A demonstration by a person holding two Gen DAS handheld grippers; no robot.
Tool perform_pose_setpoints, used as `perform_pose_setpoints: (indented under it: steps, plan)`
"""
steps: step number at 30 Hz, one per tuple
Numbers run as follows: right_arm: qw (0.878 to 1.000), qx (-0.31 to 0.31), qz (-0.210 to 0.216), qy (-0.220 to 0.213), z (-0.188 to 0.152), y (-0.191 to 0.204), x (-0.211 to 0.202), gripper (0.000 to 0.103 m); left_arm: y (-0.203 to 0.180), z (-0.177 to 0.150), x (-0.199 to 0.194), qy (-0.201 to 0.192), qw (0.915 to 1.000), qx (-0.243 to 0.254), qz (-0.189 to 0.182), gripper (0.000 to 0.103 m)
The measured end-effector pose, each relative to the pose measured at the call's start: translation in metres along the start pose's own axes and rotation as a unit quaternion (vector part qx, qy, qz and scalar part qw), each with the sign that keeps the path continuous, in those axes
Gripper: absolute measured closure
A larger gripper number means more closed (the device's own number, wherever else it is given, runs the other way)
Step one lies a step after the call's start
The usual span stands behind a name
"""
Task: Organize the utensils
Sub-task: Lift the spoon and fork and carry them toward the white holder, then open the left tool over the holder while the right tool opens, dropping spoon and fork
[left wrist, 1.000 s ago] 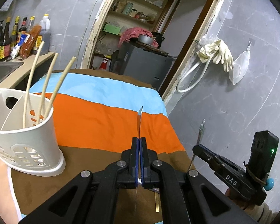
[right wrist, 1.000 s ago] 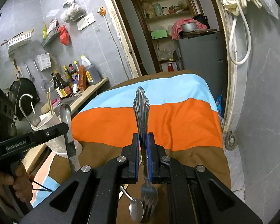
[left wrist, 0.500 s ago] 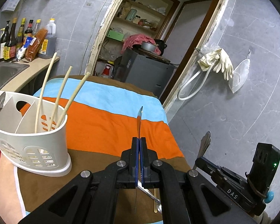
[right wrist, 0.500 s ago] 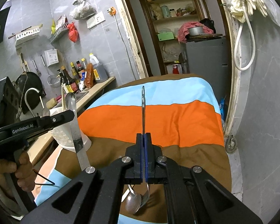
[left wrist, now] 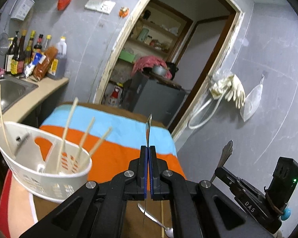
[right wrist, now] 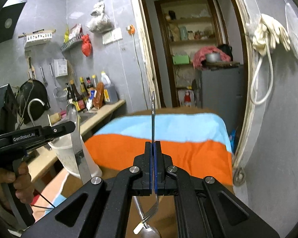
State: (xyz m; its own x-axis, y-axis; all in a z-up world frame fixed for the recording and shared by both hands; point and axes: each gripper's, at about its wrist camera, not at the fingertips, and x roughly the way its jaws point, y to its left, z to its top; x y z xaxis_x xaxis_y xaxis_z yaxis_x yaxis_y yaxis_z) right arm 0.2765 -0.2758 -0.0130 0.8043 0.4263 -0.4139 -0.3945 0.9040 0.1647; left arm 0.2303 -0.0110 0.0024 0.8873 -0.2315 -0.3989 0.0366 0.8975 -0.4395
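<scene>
**Both grippers lifted, each with a utensil; caddy now nearer the left gripper**

Left gripper [left wrist: 148, 154]: jaws pressed together on a table knife [left wrist: 148, 128], seen edge-on from its own camera, standing upright between the pads. In the right wrist view the same knife [right wrist: 77, 138] shows its flat side, rounded handle end up, blade pointing down below the left gripper [right wrist: 69, 127].

Right gripper [right wrist: 153, 152]: clamped on a fork [right wrist: 153, 119], handle up and edge-on, tines curving out below the jaws. One second ago the handle faced the camera flat; it has since turned edge-on and stayed so. In the left view the fork's ornate handle [left wrist: 226, 152] rises above the right gripper [left wrist: 218, 172].

White utensil caddy [left wrist: 41, 170]: sits on the striped cloth [left wrist: 113, 152] at lower left of the left view. Compared with half a second ago it looms larger and lower in frame, blurred, and its inner dividers are more exposed. Four chopsticks [left wrist: 68, 130] lean in it; three showed earlier.

On the brown band of cloth below the grippers: a spoon [left wrist: 155, 220] and a single chopstick [left wrist: 162, 218] lying flat, just beside each other. The spoon bowl [right wrist: 149, 233] also shows under the fork tines in the right view.

Background in both views has shifted downward since the earlier frames.
</scene>
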Motion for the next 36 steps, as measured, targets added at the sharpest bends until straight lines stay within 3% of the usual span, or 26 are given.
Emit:
perform_pose_setpoints:
  steps: [10,21,30,36]
  plan:
    - [0.997,-0.018,0.038,-0.068,0.052,0.048,0.001,0.101,0.019,0.047,-0.039,-0.063,0.9979,0.007,0.014,0.101]
    - [0.987,-0.022,0.108,-0.114,0.084,0.119,0.028,0.101,0.073,0.087,-0.083,-0.126,0.9896,0.003,0.070,0.101]
    - [0.986,-0.029,0.125,-0.109,0.080,0.164,0.058,0.101,0.124,0.098,-0.096,-0.143,0.9830,-0.006,0.115,0.101]
    - [0.991,-0.027,0.106,-0.084,0.063,0.174,0.087,0.101,0.153,0.089,-0.076,-0.122,0.9836,-0.011,0.132,0.101]
